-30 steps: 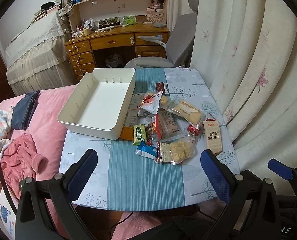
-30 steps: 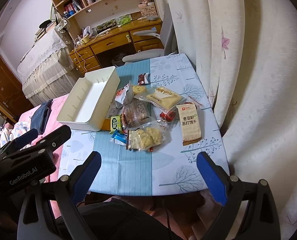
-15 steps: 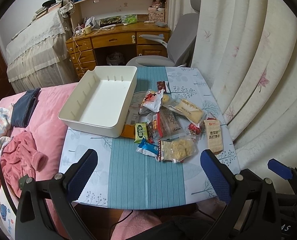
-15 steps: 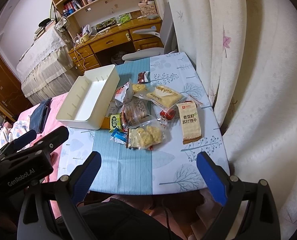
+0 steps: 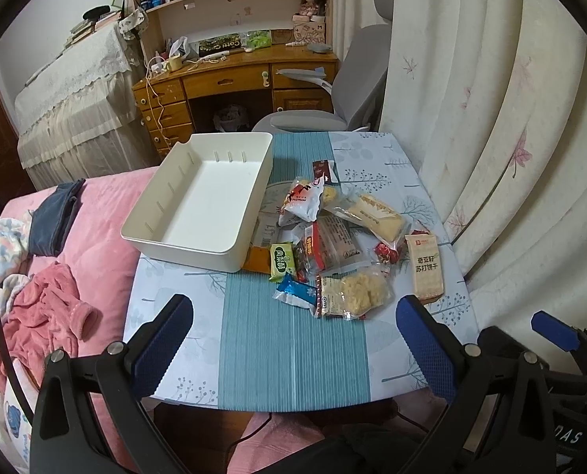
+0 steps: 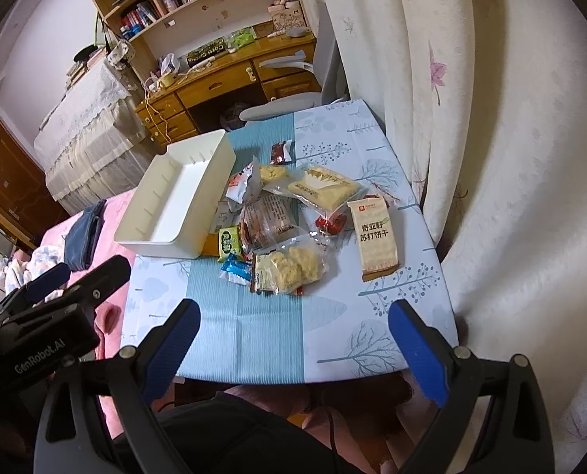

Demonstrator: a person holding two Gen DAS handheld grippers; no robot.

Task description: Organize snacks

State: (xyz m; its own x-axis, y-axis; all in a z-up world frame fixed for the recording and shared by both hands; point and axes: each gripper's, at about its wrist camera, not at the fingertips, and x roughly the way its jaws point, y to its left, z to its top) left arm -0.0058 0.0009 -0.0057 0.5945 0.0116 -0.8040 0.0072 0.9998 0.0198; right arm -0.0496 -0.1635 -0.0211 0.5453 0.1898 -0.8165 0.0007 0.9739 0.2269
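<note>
- A loose heap of plastic-wrapped snack packets is seen at frame centre on the blue-and-white patterned tablecloth.
- An empty cream rectangular plastic bin touches its left side.
- Both the left gripper and right gripper are spread wide, holding nothing.
- Compared with a second ago, the heap is framed slightly lower.

Orange flat packet mostly hidden beneath white rectangular plastic bin and green snack sachet. Red-wrapped sweets partly covered by clear bag of pale biscuits. Small dark-red sachet with print too small to read. Near edge of leaf-patterned blue bench masked by blue gripper fingers. Pink bedding cut off at left edge.
</note>
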